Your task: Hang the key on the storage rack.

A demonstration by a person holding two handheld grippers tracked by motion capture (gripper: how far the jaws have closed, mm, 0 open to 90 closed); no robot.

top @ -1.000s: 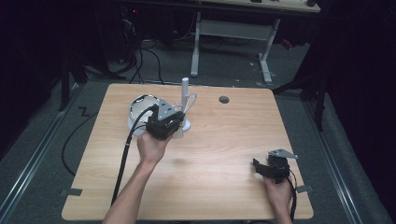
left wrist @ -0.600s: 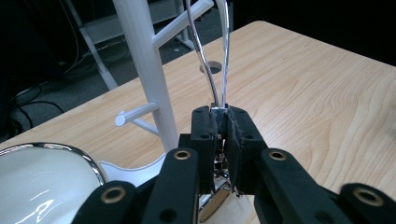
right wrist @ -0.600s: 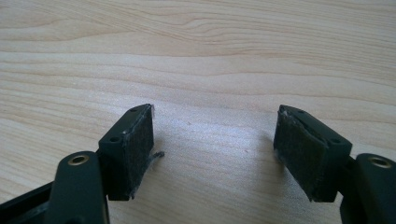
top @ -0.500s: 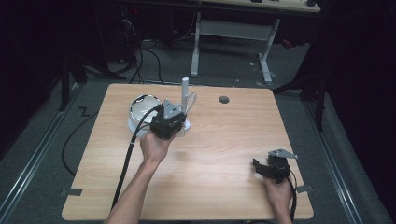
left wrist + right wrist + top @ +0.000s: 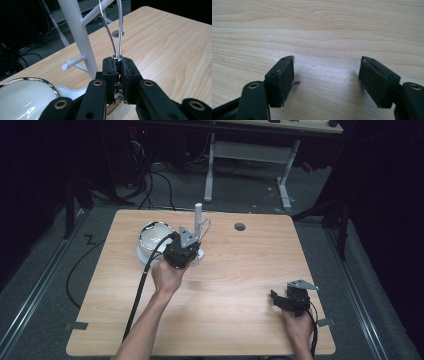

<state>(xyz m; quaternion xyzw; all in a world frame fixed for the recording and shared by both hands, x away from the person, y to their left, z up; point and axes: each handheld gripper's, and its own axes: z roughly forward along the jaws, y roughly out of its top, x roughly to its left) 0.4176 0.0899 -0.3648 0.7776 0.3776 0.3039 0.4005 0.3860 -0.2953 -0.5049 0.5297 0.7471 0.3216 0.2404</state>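
A white peg stand [image 5: 198, 216] rises at the back middle of the wooden table [image 5: 240, 270]. My left gripper [image 5: 195, 246] sits right at its base, shut on a clear glass cup [image 5: 204, 227] that leans beside the post. In the left gripper view the jaws [image 5: 119, 61] pinch two thin shiny glass edges [image 5: 110, 37], close to the stand's post [image 5: 75, 27] and just right of a short peg [image 5: 75, 63]. Near the front right edge my right gripper [image 5: 278, 300] rests low over bare wood. Its fingers [image 5: 327, 72] stand wide open with nothing between them.
A white bowl with a chrome rim [image 5: 150, 236] stands just left of the stand, touching the gripper's cable side. A round cable hole [image 5: 240, 226] lies in the table behind. Desk legs and cables occupy the dark floor beyond.
My left hand has edged slightly right and closer to the stand, still holding the glass cup. The right gripper has stayed put.
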